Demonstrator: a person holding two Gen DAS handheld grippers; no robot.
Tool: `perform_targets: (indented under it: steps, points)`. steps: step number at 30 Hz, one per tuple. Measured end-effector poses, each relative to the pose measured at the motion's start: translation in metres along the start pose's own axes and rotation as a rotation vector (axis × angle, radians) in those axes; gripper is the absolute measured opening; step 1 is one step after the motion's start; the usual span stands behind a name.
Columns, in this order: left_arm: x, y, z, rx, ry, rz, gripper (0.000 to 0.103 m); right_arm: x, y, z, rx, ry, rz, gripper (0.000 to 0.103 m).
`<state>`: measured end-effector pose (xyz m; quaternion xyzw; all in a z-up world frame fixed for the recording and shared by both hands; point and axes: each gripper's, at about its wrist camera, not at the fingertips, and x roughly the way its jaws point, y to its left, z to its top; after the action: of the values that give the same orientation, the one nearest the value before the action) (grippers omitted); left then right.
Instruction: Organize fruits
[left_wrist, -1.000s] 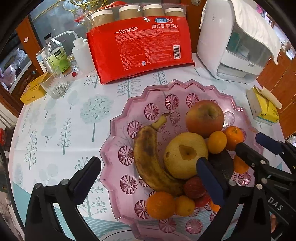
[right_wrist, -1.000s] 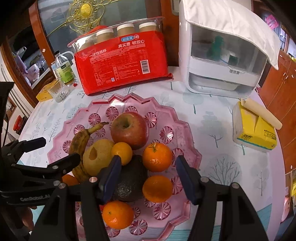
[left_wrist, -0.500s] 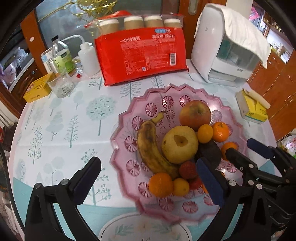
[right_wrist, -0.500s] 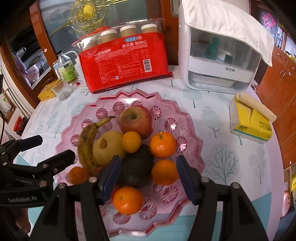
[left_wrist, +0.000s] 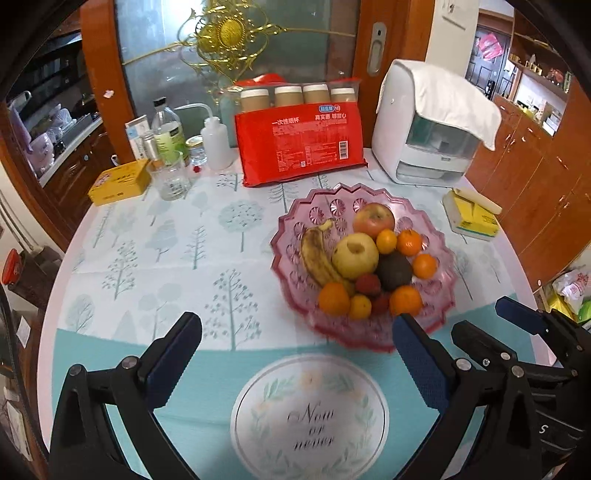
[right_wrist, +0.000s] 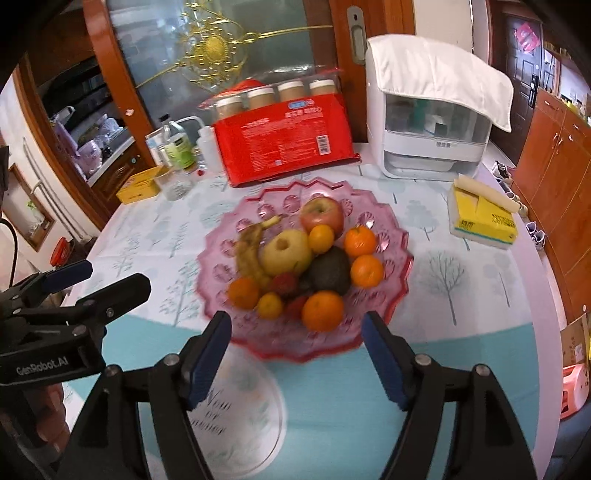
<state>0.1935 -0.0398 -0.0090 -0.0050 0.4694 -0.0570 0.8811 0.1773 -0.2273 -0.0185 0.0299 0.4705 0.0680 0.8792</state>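
1. Left wrist view: the left tongs stand wide apart with nothing between the blue pads, held above the near part of the surface, over a round printed emblem on the tablecloth.
2. Same view: the pink fruit dish rests on the surface beyond the left tongs and to their right, apart from both pads.
3. Same view: in the dish lie a banana, a yellow pear, a red apple, a dark avocado, several oranges and small red fruits, all crowded together and touching.
4. Same view: the right tongs enter at the lower right edge, just beside the dish rim and clear of the fruit.
5. Same view: at the far side stand a red packet of paper cups, a white appliance draped with a cloth, a yellow tissue pack, a yellow box, a glass and bottles.
6. Right wrist view: the right tongs are opening, with nothing between the pads; they hang just short of the near rim of the dish, which appears blurred.
7. Same view: the fruit pile sits in the centre of the dish, with one orange nearest the tongs.
8. Same view: the left tongs show at the left edge, released and empty.
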Motion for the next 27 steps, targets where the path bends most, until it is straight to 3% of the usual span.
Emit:
perform_targets:
  steps: [15, 27]
  points:
    - [-0.097, 0.033, -0.075, -0.072, -0.006, 0.048, 0.102, -0.081, 0.046, -0.067, -0.010, -0.015, 0.018, 0.075]
    - [-0.126, 0.029, -0.102, -0.079, -0.025, 0.073, 0.102, -0.113, 0.064, -0.089, 0.000, -0.054, 0.004, 0.075]
